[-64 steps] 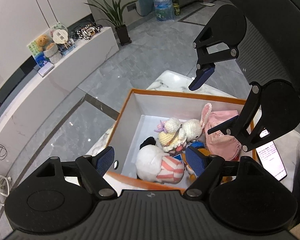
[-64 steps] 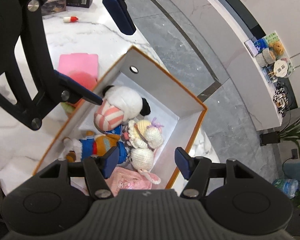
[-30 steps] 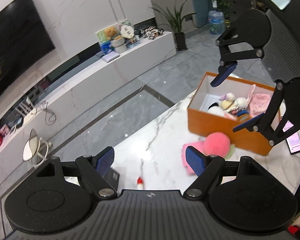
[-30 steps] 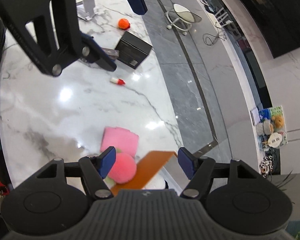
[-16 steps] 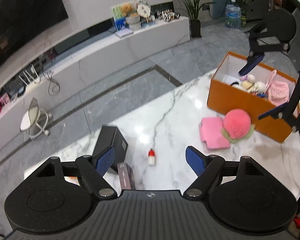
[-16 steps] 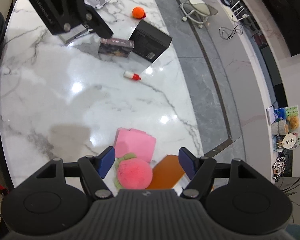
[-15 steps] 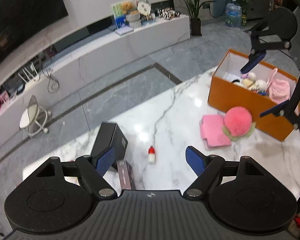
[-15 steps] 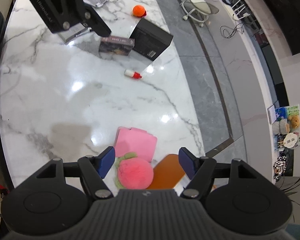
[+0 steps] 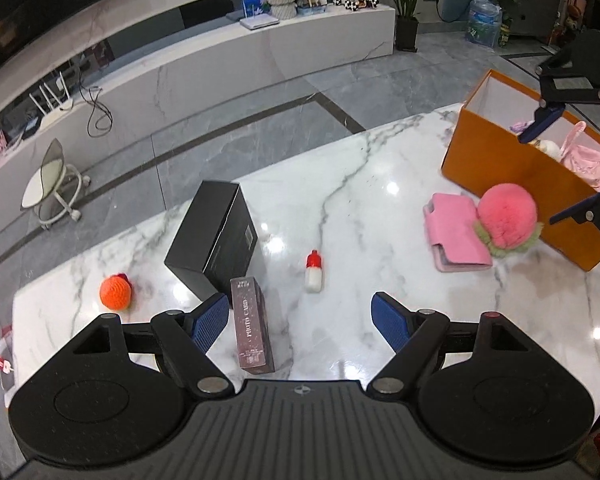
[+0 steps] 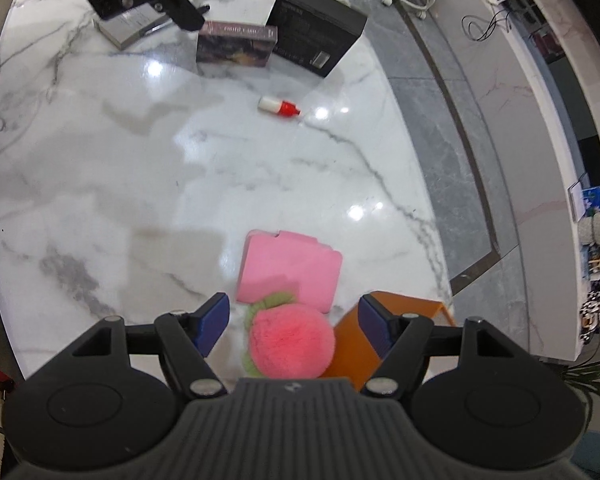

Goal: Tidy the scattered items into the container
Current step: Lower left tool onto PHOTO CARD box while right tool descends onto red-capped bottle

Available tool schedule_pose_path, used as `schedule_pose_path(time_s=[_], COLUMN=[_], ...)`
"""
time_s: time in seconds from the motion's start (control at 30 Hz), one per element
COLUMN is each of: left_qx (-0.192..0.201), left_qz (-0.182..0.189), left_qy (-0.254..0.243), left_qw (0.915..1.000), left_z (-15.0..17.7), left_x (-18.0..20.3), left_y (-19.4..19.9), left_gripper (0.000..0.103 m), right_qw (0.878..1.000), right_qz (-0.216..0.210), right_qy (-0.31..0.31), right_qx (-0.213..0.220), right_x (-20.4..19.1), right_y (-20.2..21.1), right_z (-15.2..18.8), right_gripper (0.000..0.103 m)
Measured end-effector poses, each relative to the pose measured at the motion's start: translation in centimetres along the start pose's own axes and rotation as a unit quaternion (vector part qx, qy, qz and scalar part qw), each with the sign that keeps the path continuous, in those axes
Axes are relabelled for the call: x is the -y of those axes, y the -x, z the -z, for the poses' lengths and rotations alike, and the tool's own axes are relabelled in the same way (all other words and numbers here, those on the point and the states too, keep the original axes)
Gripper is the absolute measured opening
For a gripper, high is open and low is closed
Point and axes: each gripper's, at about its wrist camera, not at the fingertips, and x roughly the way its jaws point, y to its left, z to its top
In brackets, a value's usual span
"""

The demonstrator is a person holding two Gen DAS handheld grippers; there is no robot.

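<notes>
A: What is on the worktop (image 9: 380, 184)?

B: Lots of little things. An orange box (image 9: 516, 184) sits at one end with soft toys inside. Right by its side is a fluffy pink ball (image 10: 290, 340) with green leaves. The ball touches a flat pink case (image 10: 292, 266) and lies partly on it.

A: And at the other end?

B: A black box (image 9: 216, 240) lies on the worktop. A dark card box (image 9: 250, 324) with "PHOTO CARD" on it lies just beside it, close enough that I cannot tell if they touch. A small white bottle (image 9: 314, 272) with a red cap lies on its side between the two ends, alone. An orange ball (image 9: 116, 292) sits near the black box.

A: What is the left gripper (image 9: 300, 320) doing?

B: Its blue fingers (image 9: 210, 320) are spread wide with nothing in them. It points down at the card box, which lies just by the left finger. The bottle is a little past the fingers.

A: And the right gripper (image 10: 294, 320)?

B: It hangs over the pink ball. The ball is between its fingers (image 10: 214, 318), but they are apart and do not press on it. A corner of the orange box is right by the right finger.

A: So the pink ball is not in the box?

B: No, it is on the worktop, outside.
</notes>
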Motion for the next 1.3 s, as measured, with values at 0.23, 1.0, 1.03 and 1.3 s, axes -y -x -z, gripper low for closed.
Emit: schedule_pose_path(time_s=[0.23,1.0,1.03,1.3], left_qx=[-0.016,-0.049,-0.047,-0.047], left_qz=[0.005,0.033,0.033,0.029], left_qy=[0.021,0.082,0.087,0.114], left_qw=[0.9996,0.9949,0.9945,0.992], left_z=[0.7,3.5,3.6,5.0], left_x=[-1.5,-3.9,-4.1,-5.1], left_y=[-2.6,-9.6,-9.8,-10.9], left_gripper=[0.093,0.093,0.093,0.062], right_qw=[0.999,0.997,0.997,0.997], right_qz=[-0.023,-0.058,-0.057,-0.066], right_qy=[-0.009,-0.032,-0.031,0.034], right_qx=[-0.021,-0.038,-0.032,0.036], right_x=[0.4,3.0,3.0,1.6], right_y=[-3.8,-10.7,-10.7,-10.1], right_z=[0.7,-0.6,-0.9,-6.7], right_gripper=[0.073,0.074,0.074,0.068])
